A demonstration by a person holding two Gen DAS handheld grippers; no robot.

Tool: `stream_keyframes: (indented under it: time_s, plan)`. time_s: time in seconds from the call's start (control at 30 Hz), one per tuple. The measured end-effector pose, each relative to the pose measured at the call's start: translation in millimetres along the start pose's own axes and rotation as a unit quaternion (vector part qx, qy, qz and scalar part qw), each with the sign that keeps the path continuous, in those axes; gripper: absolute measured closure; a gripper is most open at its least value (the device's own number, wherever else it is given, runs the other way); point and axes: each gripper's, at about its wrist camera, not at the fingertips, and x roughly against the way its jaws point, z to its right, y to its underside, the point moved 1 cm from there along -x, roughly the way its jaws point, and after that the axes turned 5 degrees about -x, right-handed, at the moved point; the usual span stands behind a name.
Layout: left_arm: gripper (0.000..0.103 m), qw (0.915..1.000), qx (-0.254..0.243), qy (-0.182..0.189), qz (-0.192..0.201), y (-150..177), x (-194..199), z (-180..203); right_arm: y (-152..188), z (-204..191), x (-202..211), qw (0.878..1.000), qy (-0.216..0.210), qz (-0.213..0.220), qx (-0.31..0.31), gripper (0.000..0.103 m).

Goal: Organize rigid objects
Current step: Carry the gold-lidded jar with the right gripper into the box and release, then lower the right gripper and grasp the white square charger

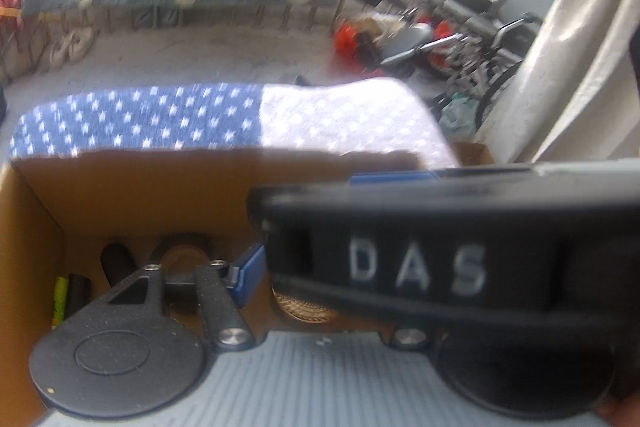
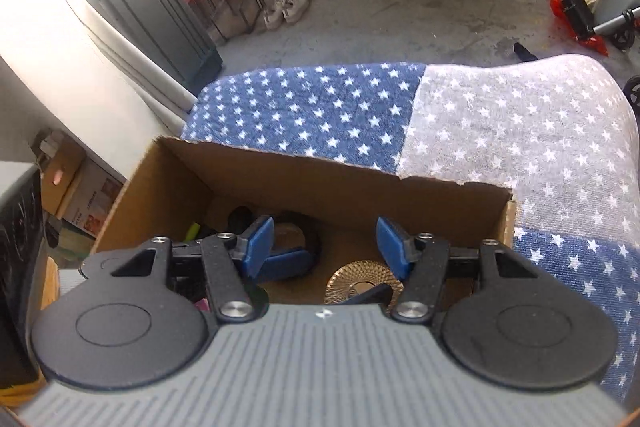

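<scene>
The right claw (image 2: 324,247) hangs released over a cardboard box (image 2: 280,179) holding a gold disc (image 2: 356,277); the left claw's (image 1: 340,267) grip is hidden behind a black "DAS" case (image 1: 440,247). At 12 o'clock, a star-patterned cloth (image 2: 400,115), concrete floor (image 2: 400,27) and wheelchair (image 1: 492,39).

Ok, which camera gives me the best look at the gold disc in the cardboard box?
The right wrist view: the gold disc shows most of its ribbed face between the open hand-held gripper fingers. In the left wrist view only a sliver shows beneath the black DAS-lettered object.
</scene>
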Motion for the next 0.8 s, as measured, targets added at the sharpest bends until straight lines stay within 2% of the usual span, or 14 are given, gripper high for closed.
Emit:
stream_keyframes:
  time_s: [0.2,0.3,0.4,0.47,0.63,0.8]
  plan:
    - [0.031,0.9953,-0.06,0.008,0.075,18.4,75.9,29.5,22.8,-22.7,84.5,0.996,-0.019,0.083,0.003,0.045]
    - [0.025,0.9901,-0.089,0.016,0.107,38.6,117.6,35.6,48.0,-34.4,137.2,0.991,-0.035,0.132,0.002,0.042]
    - [0.022,0.9855,-0.107,0.008,0.132,66.2,152.0,32.2,78.3,-42.7,175.7,0.985,-0.051,0.165,-0.006,0.039]
    - [0.021,0.9841,-0.112,0.007,0.138,86.1,167.6,25.3,100.8,-45.8,193.5,0.982,-0.062,0.179,-0.013,0.038]
    - [0.021,0.9859,-0.11,-0.019,0.125,138.7,181.8,2.9,159.2,-48.9,216.1,0.975,-0.079,0.204,-0.04,0.036]
    - [0.022,0.9862,-0.12,-0.032,0.109,186.3,180.0,-4.9,205.5,-48.9,198.4,0.975,-0.106,0.18,-0.081,0.036]
